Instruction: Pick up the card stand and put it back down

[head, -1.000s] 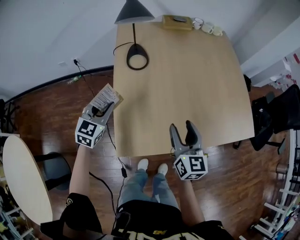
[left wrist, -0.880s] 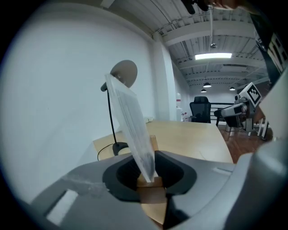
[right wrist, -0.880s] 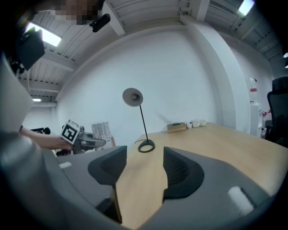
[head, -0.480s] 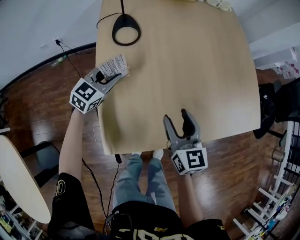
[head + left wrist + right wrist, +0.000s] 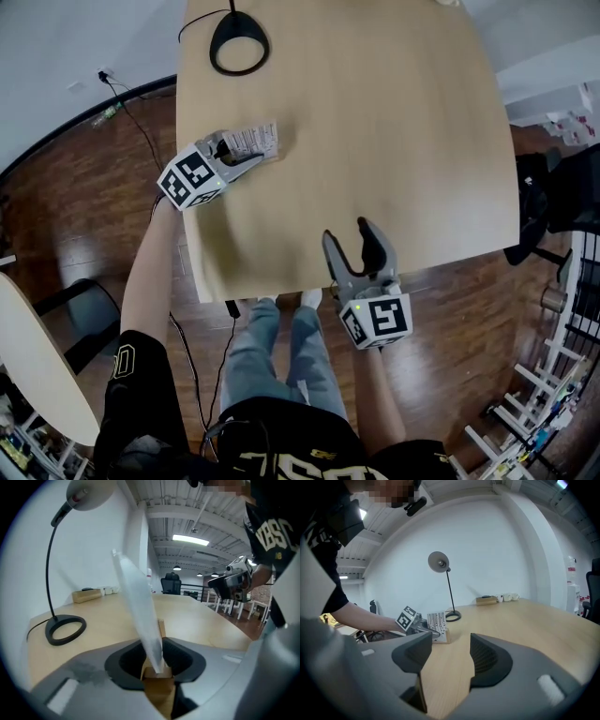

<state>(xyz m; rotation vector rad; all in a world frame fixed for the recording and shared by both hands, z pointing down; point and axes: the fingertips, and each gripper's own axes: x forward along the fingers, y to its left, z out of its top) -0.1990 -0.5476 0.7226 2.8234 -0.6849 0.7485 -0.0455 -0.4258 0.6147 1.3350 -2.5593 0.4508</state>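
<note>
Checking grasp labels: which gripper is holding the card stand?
The left gripper: its jaws are clamped on the card stand. The right gripper is empty, with its jaws apart.

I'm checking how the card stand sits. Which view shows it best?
Right gripper view: the card stand shows card face and wooden base together. Head view shows it from above; left gripper view only its edge, close up.

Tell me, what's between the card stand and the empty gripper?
Nothing. Only bare table lies between the card stand and the right gripper. The head view shows it, and so does the right gripper view.
</note>
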